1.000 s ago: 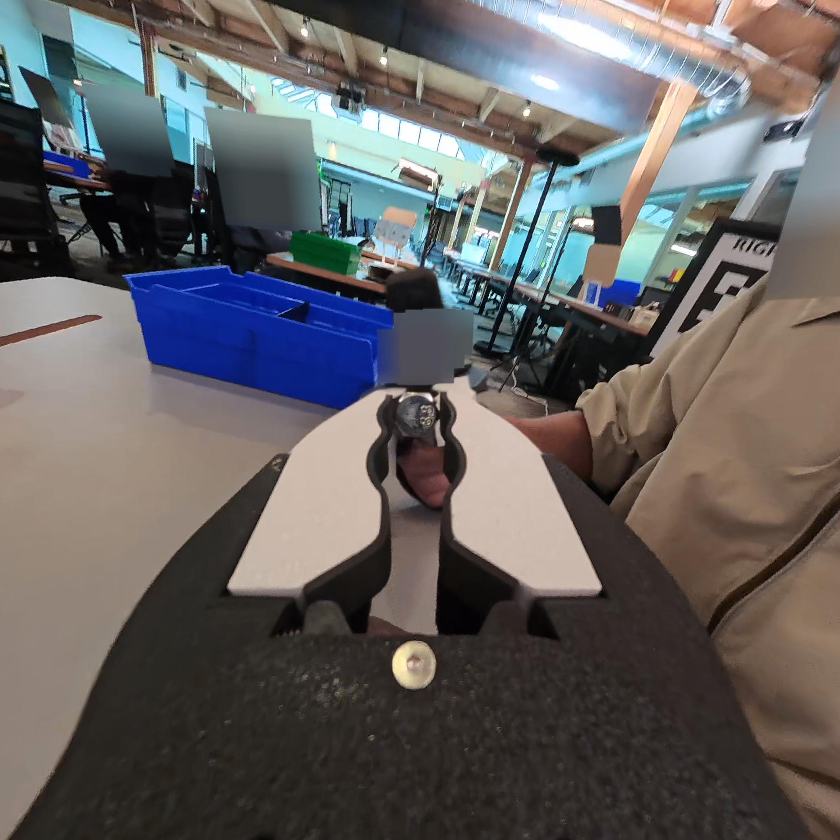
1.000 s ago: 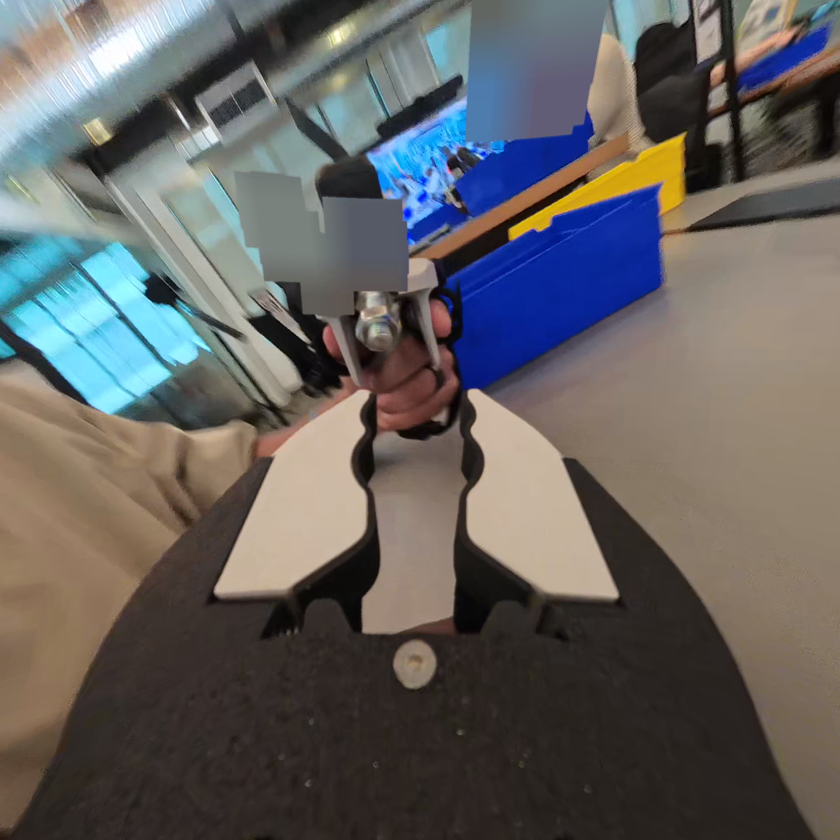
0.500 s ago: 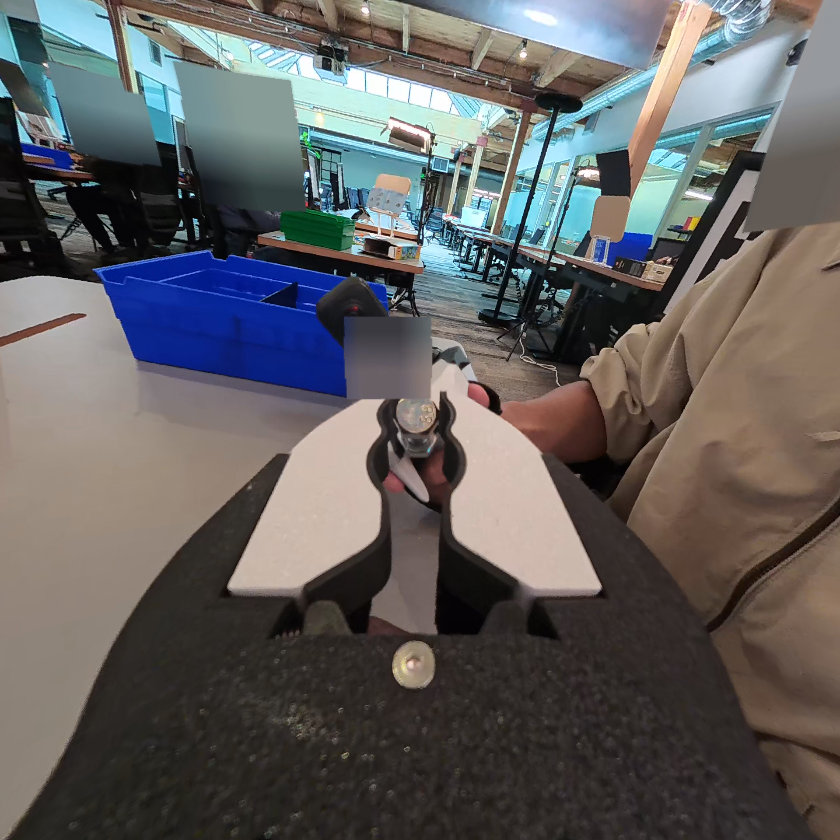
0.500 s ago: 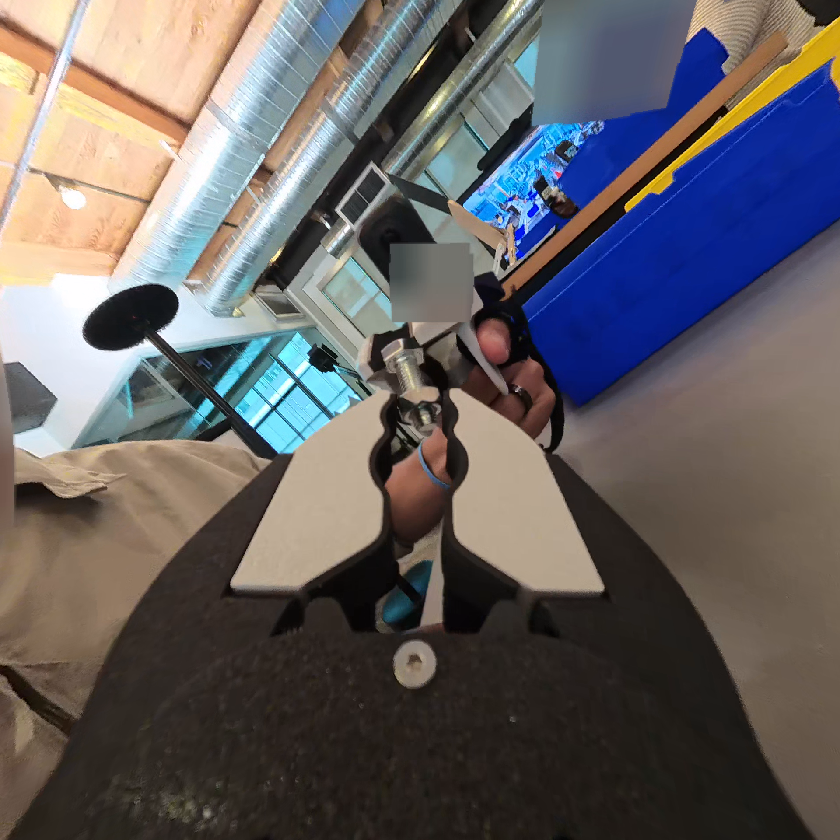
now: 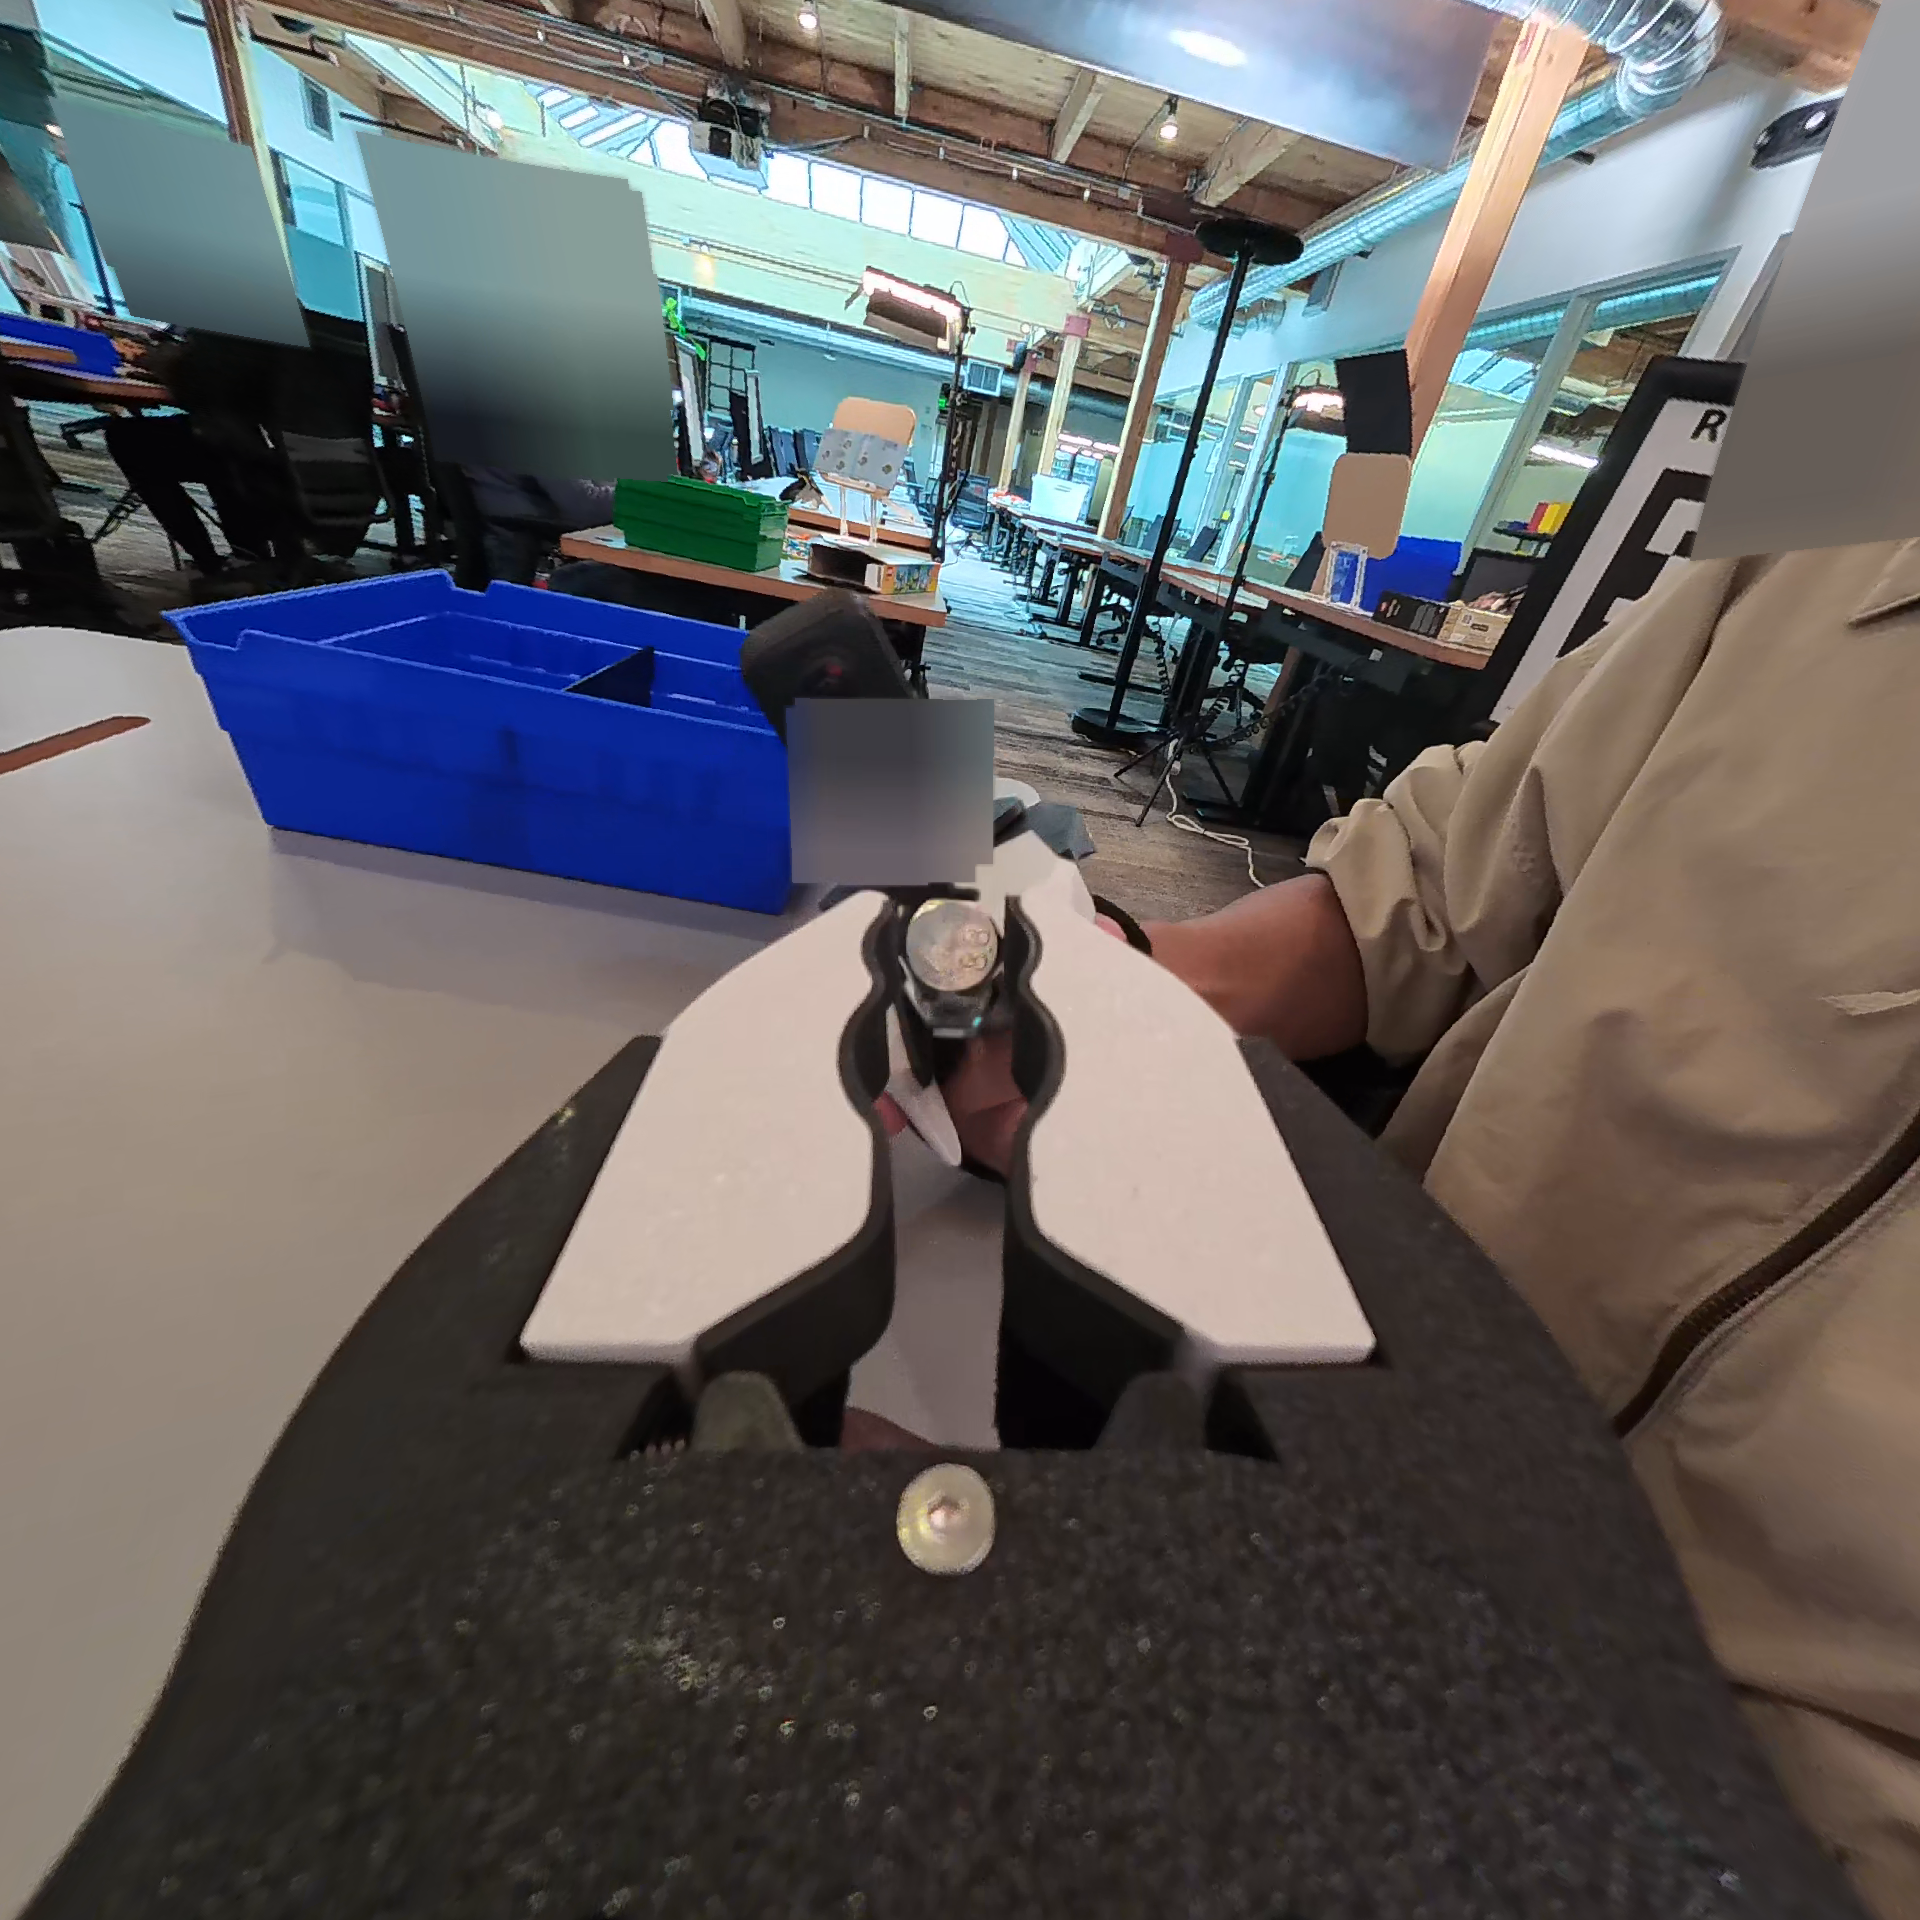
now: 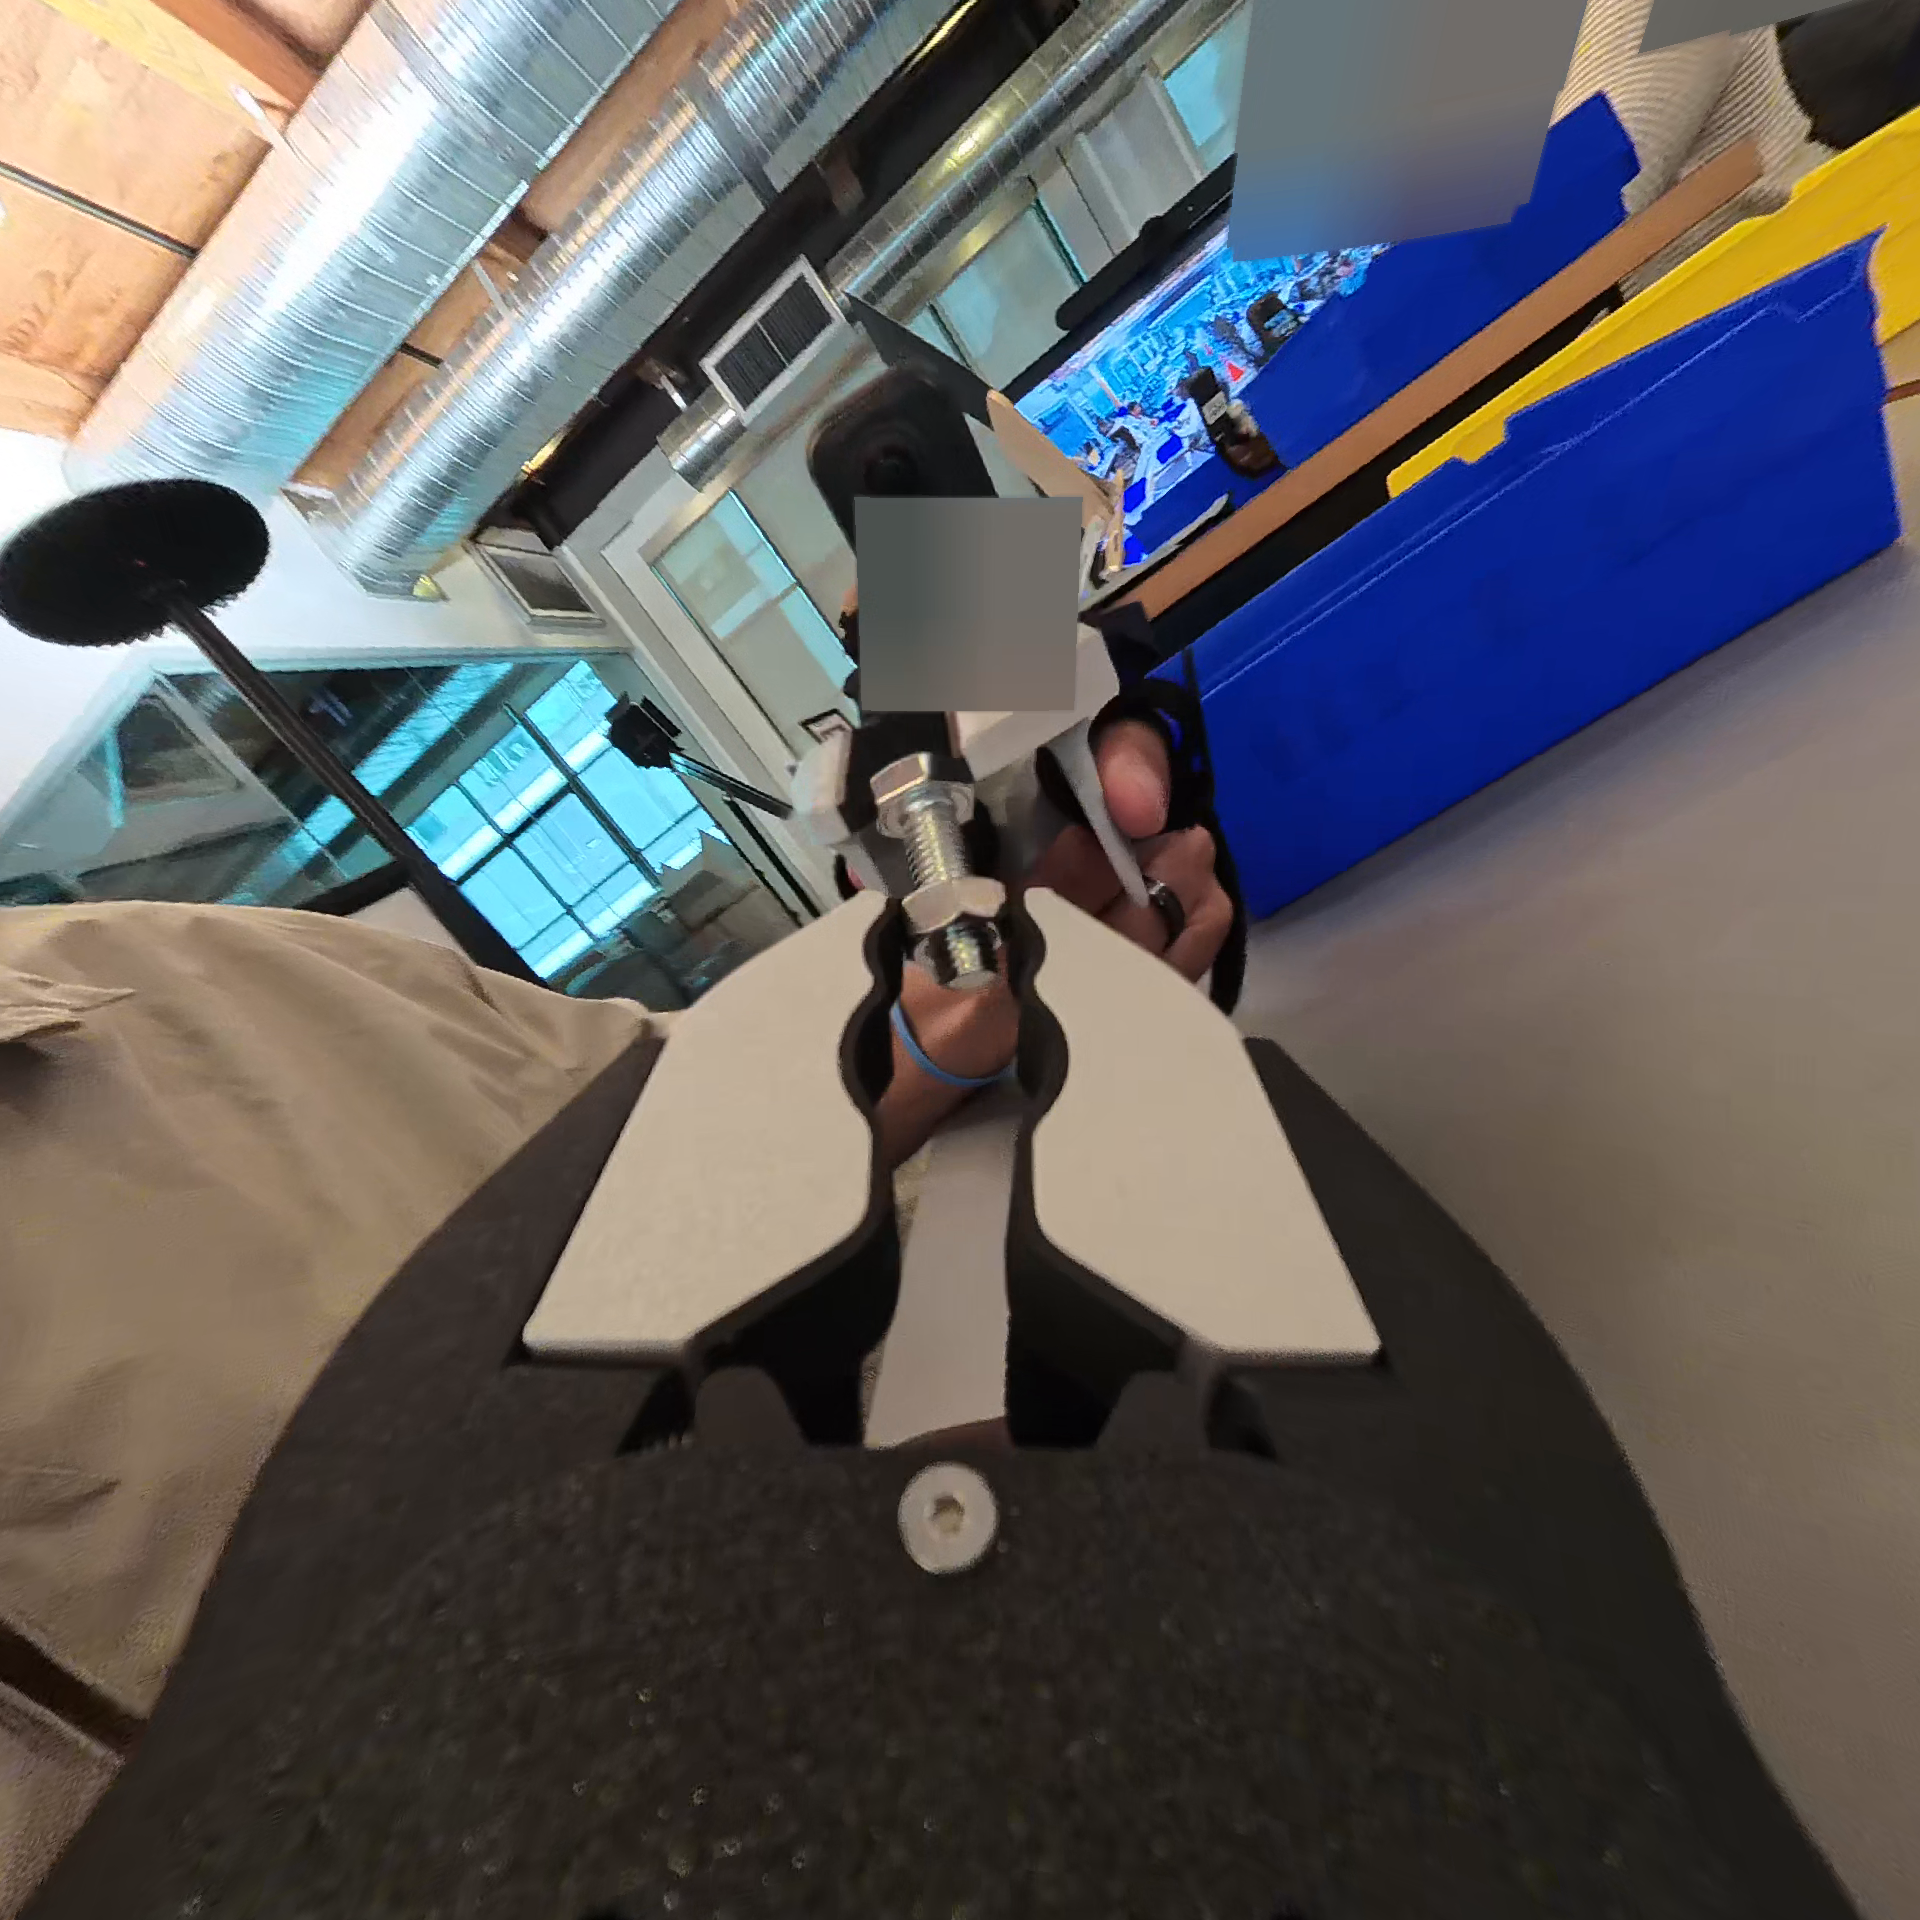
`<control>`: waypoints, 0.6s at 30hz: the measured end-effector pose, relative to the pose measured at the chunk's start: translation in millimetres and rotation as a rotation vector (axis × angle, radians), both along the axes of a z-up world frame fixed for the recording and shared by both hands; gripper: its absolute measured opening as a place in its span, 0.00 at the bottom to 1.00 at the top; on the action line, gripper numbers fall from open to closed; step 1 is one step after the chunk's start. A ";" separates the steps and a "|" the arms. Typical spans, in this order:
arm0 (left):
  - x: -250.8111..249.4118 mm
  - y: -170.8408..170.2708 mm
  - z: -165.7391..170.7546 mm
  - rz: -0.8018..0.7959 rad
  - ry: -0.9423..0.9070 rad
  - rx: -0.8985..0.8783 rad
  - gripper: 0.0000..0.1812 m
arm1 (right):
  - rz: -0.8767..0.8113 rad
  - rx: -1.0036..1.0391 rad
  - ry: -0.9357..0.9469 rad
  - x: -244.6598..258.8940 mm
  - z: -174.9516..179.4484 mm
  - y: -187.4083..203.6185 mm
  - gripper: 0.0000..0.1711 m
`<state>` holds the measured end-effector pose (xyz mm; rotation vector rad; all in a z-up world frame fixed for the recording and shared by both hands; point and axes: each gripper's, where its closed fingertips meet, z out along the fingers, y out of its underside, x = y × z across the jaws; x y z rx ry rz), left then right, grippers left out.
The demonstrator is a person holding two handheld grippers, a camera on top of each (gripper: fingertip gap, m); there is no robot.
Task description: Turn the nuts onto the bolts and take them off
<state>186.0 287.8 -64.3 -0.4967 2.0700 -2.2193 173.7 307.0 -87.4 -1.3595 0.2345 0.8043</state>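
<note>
My left gripper (image 5: pixel 948 935) is shut on a silver bolt (image 5: pixel 951 951), whose round head faces the camera. In the right wrist view the bolt (image 6: pixel 935 842) points toward me, its hex head held between the left gripper's white fingers (image 6: pixel 821 805). A silver hex nut (image 6: pixel 951 906) sits on the thread near the free end. My right gripper (image 6: pixel 951 914) is shut on this nut. Both grippers are held in the air above the grey table (image 5: pixel 260 1039), tip to tip. The person's hands show behind each gripper.
A blue bin (image 5: pixel 499 769) with dividers stands on the table at the far side; it shows at the right in the right wrist view (image 6: pixel 1558 623), with a yellow bin (image 6: pixel 1662 301) behind it. The person's beige sleeve (image 5: pixel 1610 935) is close on the right. My two grippers' fingertips are within a few centimetres of each other.
My right gripper was open and apart from the bolt; it has moved in, rolled, and shut on the nut. The left gripper kept hold of the bolt and tilted slightly.
</note>
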 end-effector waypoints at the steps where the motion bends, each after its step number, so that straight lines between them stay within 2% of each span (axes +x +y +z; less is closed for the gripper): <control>1: 0.4 0.1 -1.3 0.006 -0.004 0.009 0.10 | -0.010 -0.010 -0.021 1.1 -1.0 -0.5 0.11; 4: 0.6 0.0 -6.9 0.015 -0.009 0.044 0.10 | -0.023 -0.090 -0.115 2.8 -7.2 -1.6 0.11; 10: -3.3 0.4 -24.0 0.032 -0.072 0.184 0.12 | -0.113 -0.353 -0.523 9.6 -22.1 -9.5 0.11; 14: -5.4 0.1 -23.9 0.016 -0.064 0.184 0.20 | -0.104 -0.372 -0.578 9.9 -20.5 -16.9 0.11; 18: -8.9 -4.1 -29.6 0.006 -0.094 0.223 0.20 | -0.049 -0.350 -0.550 3.0 -19.4 -19.5 0.11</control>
